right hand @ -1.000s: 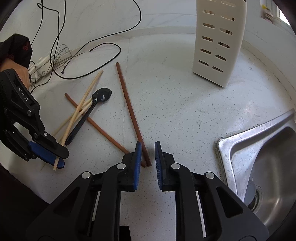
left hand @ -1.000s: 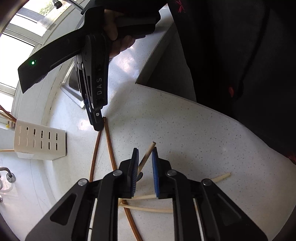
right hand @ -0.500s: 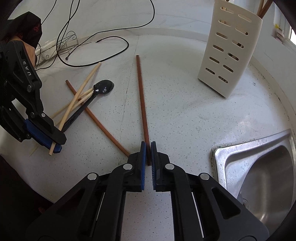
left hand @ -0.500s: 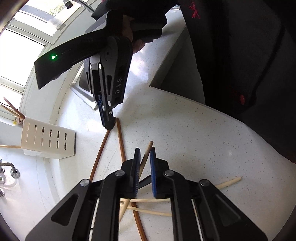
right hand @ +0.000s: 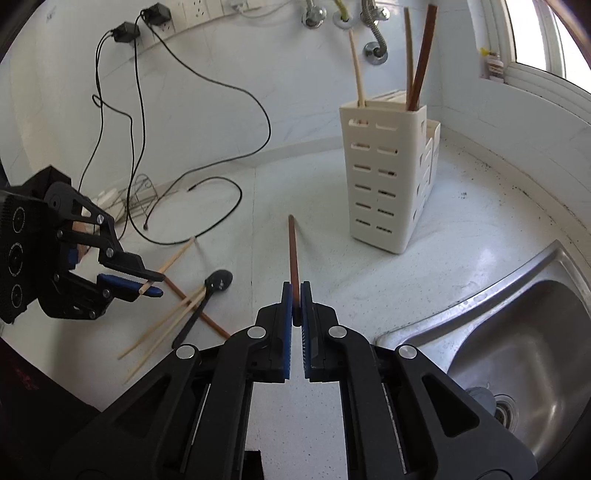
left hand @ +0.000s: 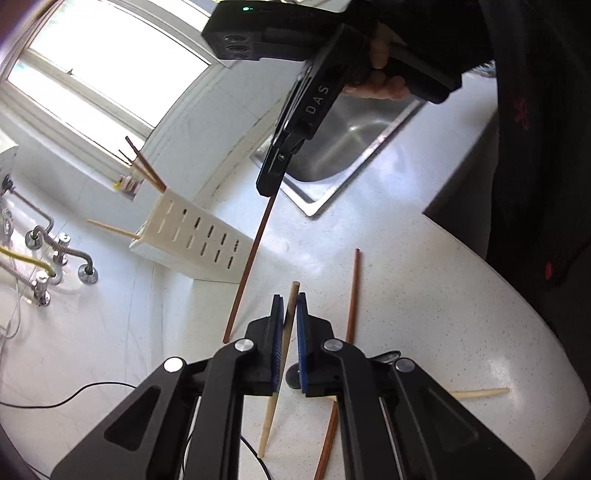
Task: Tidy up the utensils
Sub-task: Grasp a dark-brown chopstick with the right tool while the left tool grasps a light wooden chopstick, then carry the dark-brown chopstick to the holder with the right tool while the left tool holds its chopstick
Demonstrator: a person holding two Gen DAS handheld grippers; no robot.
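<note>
Brown chopstick (right hand: 293, 254) now lifted, right gripper (right hand: 295, 306) clamped, left gripper (left hand: 290, 325) closing on pale chopstick (left hand: 286, 332)

A home kitchen. A white speckled countertop (right hand: 369, 295) holds a stainless steel sink (right hand: 517, 350) at the lower right, a slotted cream utensil holder (right hand: 384, 177) with chopsticks standing in it, water pipes (right hand: 373, 33) on the wall at top centre, and a window (left hand: 103, 66) at upper left.
</note>
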